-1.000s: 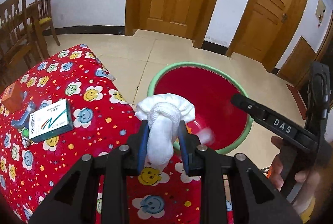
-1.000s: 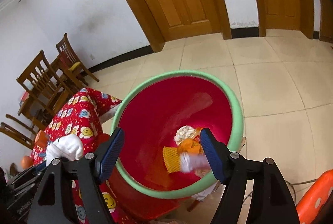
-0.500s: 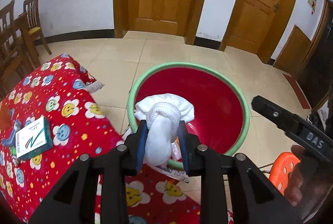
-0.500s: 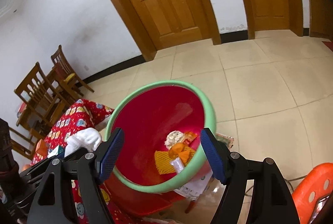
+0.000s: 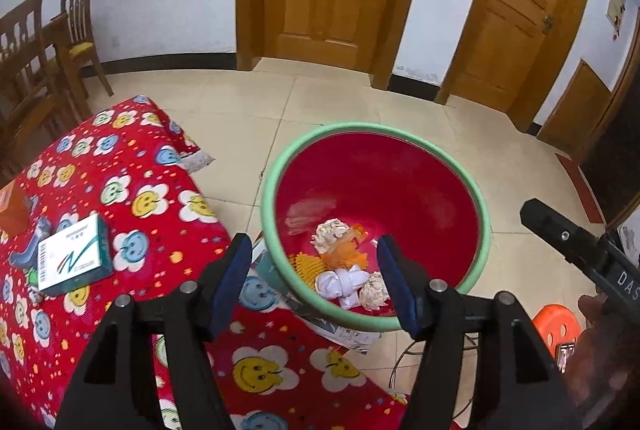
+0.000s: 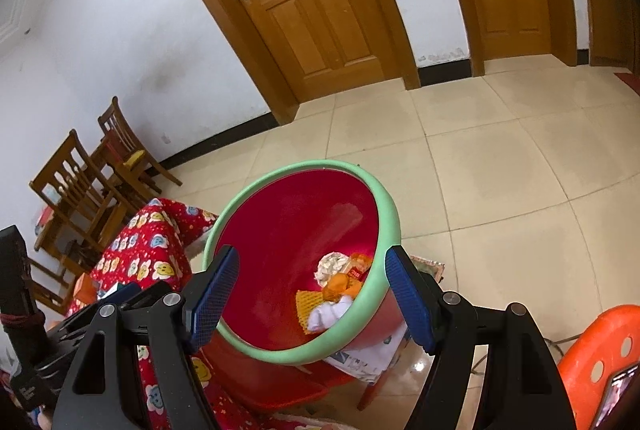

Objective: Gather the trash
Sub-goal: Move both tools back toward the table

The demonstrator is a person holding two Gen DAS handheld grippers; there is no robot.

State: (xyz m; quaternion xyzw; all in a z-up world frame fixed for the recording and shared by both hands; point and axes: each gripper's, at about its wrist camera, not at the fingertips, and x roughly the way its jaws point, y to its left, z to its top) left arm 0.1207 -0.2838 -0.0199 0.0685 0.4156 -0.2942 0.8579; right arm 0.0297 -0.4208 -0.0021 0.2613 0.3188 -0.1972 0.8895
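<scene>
A red bin with a green rim [image 5: 276,158] [image 6: 390,206] stands on the floor beside the table. At its bottom lie a white sock [image 5: 340,284] [image 6: 326,314], crumpled paper balls [image 5: 330,232] and orange scraps [image 5: 346,254]. My left gripper [image 5: 314,280] hangs over the bin's near rim; its jaws are opening and nothing is between them. My right gripper [image 6: 310,296] stands open over the same bin with nothing in it. In the left wrist view the right gripper's black body [image 5: 576,250] shows at the right edge, held by a hand.
A table with a red smiley-flower cloth [image 5: 120,190] carries a white-green box [image 5: 74,260] and an orange box [image 5: 12,206]. Papers [image 5: 344,330] lie under the bin. An orange stool [image 5: 558,324] [image 6: 600,354] stands on the floor at right. Wooden chairs [image 5: 36,42] line the left wall.
The left gripper's jaws have parted and the white sock has dropped from them into the bin. The right gripper pulled back a little from the bin, staying open.
</scene>
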